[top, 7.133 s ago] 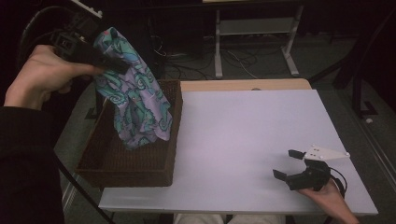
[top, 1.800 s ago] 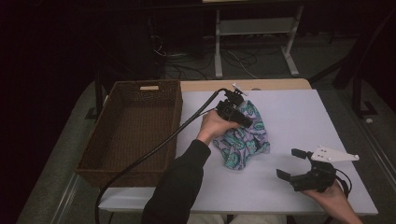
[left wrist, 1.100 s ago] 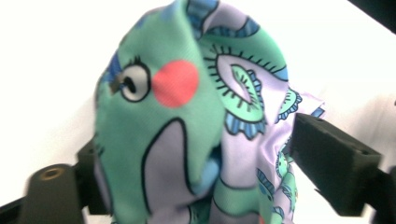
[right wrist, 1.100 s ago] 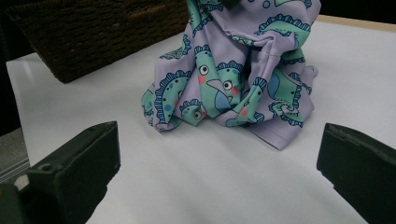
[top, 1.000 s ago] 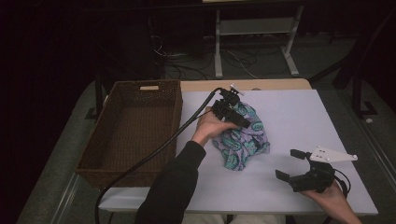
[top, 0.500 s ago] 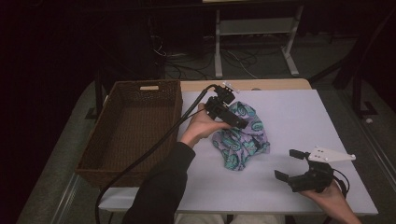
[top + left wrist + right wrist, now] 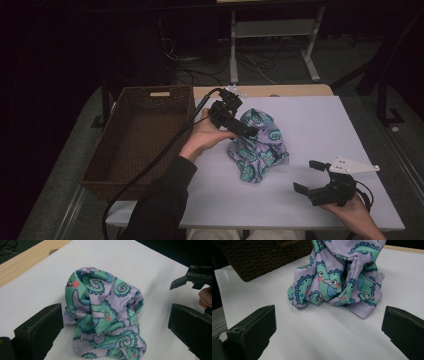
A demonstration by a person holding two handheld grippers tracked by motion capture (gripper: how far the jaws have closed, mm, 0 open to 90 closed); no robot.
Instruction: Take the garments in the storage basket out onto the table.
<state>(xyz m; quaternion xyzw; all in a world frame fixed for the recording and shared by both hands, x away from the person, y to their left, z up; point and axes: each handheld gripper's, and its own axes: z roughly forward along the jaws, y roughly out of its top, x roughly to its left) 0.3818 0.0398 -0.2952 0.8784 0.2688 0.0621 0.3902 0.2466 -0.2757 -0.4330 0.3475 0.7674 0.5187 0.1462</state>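
Observation:
A crumpled lilac cloth with green sea-creature prints (image 7: 259,146) (image 7: 105,315) (image 7: 342,280) lies in a heap on the white table top (image 7: 310,125). My left gripper (image 7: 248,131) (image 7: 112,335) hovers just left of and above the heap, jaws wide open with nothing between them. My right gripper (image 7: 309,176) (image 7: 324,332) rests open near the table's front right edge, pointing at the cloth from a short distance; it also appears at the right edge of the left gripper view (image 7: 192,278).
A dark wicker basket (image 7: 140,135) (image 7: 262,257) stands on the table's left side, beside the cloth. A wooden strip (image 7: 280,91) runs along the far edge. The left gripper's cable (image 7: 150,170) trails over the basket's near corner.
Seven seconds ago my left gripper held the cloth above the basket. It then set the cloth on the table, let go, and has been drawing back left and up.

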